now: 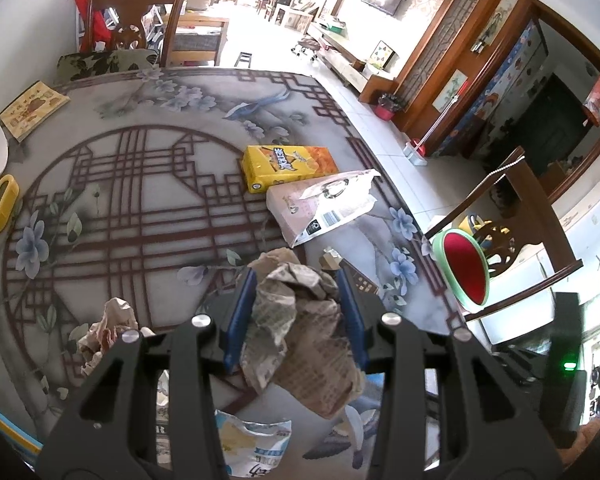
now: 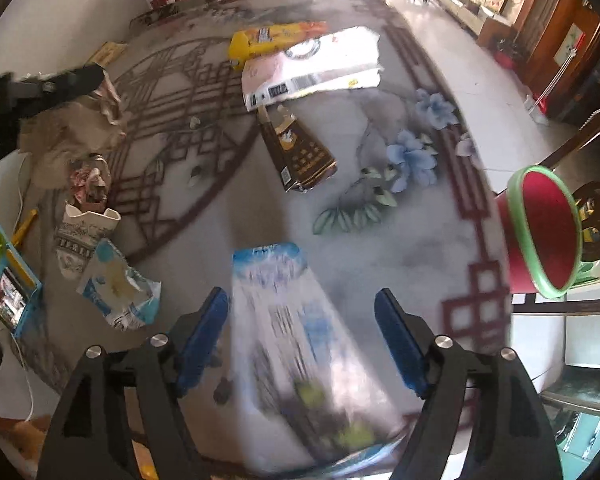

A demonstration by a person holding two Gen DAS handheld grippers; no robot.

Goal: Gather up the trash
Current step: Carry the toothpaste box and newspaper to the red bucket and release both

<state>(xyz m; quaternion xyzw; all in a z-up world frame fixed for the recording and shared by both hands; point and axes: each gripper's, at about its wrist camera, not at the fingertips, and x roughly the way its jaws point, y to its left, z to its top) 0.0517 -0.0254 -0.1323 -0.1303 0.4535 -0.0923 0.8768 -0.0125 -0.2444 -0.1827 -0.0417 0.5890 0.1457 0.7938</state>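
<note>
Crumpled newspaper sits clamped between the left gripper fingers.

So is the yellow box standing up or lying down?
Lying down. The yellow box rests flat on its long side on the table.

The left tool sits at the lower centre of its wrist view, its blue fingers drawn in and pressed against both sides of a crumpled newspaper wad. The right tool fills the bottom of its own view, blue fingers spread wide apart, gripping nothing. At that view's upper left edge the left tool appears again, dark and blurred.
</note>
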